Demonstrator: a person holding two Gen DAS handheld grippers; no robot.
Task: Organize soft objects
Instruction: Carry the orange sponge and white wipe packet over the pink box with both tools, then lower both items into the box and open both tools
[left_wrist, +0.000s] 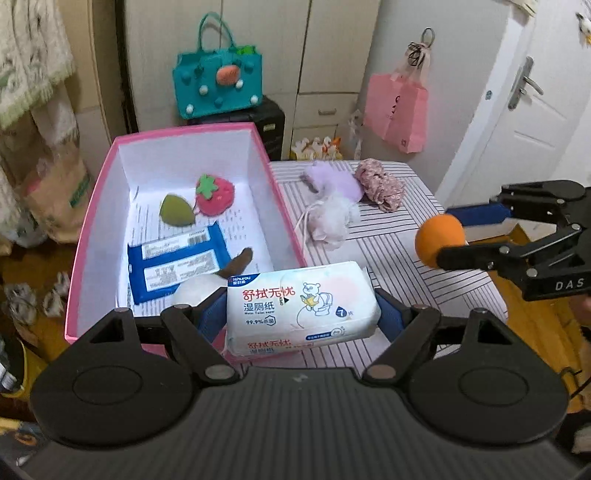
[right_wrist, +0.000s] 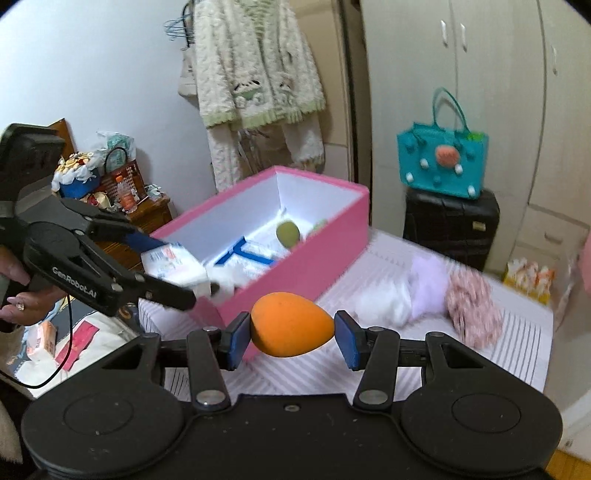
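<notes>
My left gripper (left_wrist: 301, 314) is shut on a white pack of wet wipes (left_wrist: 301, 308), held at the near right corner of the pink box (left_wrist: 94, 206). In the box lie a red strawberry plush (left_wrist: 216, 195), a green sponge (left_wrist: 175, 210), a blue wipes pack (left_wrist: 177, 258) and a white plush with a brown tip (left_wrist: 199, 288). My right gripper (right_wrist: 291, 332) is shut on an orange egg-shaped sponge (right_wrist: 291, 325), held above the striped table beside the box (right_wrist: 317, 236). The left gripper (right_wrist: 177, 273) with its wipes pack (right_wrist: 173, 264) shows in the right wrist view, the right gripper (left_wrist: 448, 236) with its orange sponge (left_wrist: 437, 238) in the left wrist view.
On the striped table (left_wrist: 388, 243) lie a white mesh puff (left_wrist: 328, 218), a lilac cloth (left_wrist: 332, 179) and a floral pink cloth (left_wrist: 380, 184). A teal bag (left_wrist: 218, 85) stands on a black suitcase (right_wrist: 450, 225) behind. A pink bag (left_wrist: 397, 107) hangs by the door.
</notes>
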